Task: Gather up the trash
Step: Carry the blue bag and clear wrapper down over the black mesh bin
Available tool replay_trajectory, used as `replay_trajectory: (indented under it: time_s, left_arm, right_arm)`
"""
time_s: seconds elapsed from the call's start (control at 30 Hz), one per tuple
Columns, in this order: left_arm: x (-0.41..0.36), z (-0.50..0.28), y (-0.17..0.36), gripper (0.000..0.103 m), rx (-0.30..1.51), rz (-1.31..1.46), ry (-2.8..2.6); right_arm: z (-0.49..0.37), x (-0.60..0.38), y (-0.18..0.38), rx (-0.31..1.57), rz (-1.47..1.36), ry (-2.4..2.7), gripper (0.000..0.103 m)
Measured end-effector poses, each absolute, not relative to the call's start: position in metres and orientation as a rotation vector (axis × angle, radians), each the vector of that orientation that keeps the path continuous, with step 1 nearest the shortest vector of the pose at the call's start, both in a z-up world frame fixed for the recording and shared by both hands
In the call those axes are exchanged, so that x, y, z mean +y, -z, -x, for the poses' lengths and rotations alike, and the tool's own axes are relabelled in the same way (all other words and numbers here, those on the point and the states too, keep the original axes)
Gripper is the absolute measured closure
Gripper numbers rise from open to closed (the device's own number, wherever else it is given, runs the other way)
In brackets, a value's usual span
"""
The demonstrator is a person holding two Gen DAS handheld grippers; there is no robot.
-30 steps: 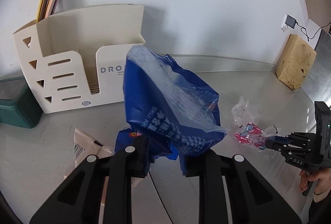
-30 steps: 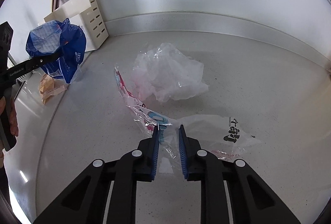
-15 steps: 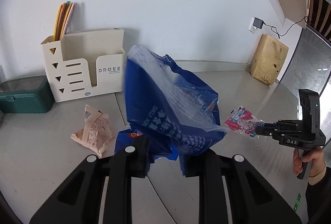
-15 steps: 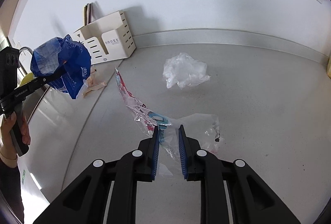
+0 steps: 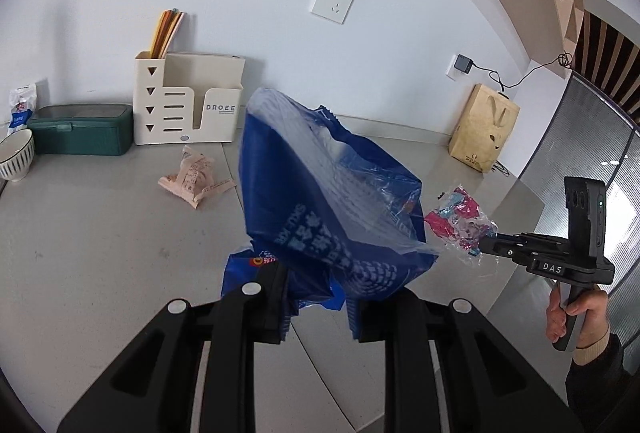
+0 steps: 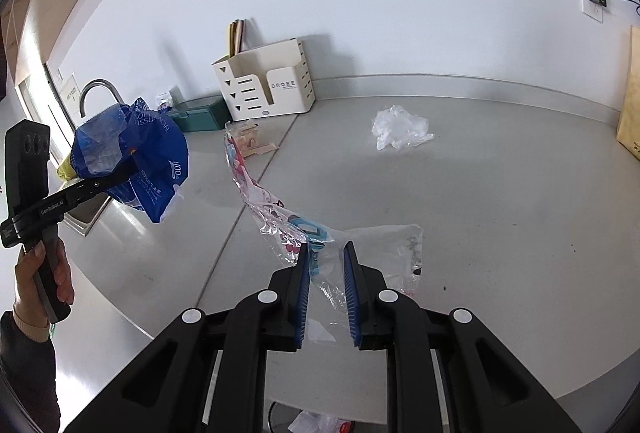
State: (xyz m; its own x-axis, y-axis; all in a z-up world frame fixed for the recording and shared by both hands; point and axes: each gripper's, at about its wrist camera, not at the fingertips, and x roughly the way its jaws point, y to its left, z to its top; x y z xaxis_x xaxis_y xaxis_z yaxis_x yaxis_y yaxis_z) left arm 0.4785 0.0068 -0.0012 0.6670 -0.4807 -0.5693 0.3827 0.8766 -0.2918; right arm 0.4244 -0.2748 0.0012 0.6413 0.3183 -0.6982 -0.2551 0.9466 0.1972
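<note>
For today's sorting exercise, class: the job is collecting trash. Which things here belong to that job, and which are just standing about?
Belongs to the job:
- blue plastic bag
- clear pink-printed wrapper
- crumpled clear plastic
- crumpled pink paper receipt

Just standing about:
- cream slotted organiser
- green lidded box
- striped bowl
- brown paper bag

2 tools [image 5: 318,307] [image 6: 326,287], 2 held wrappers [image 5: 320,201] [image 6: 280,217], 1 bowl [image 5: 15,155].

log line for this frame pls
left gripper: shut on blue bag | right gripper: shut on clear wrapper | both lifted off counter | crumpled plastic, receipt uncollected
</note>
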Motion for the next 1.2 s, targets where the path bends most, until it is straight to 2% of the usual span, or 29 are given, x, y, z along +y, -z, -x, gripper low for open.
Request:
replay_trajectory:
  time_s: [0.67, 1.0, 1.2]
  left_arm:
    - [0.019, -0.268, 0.026, 0.081, 0.714, 0.1, 0.37]
    - [0.01, -0.204, 0.059, 0.081, 0.764, 0.111, 0.392]
    - [-0.005, -0.173, 0.089, 0.081, 0.802, 0.098, 0.411]
  right_arm:
    - [-0.256, -0.202, 0.011, 0.798, 0.018, -0.373, 0.083]
    - [-0.199, -0.192, 0.03, 0.811, 0.033, -0.38, 0.083]
    - [-0.172, -0.19, 0.063, 0.854, 0.023, -0.395, 0.083]
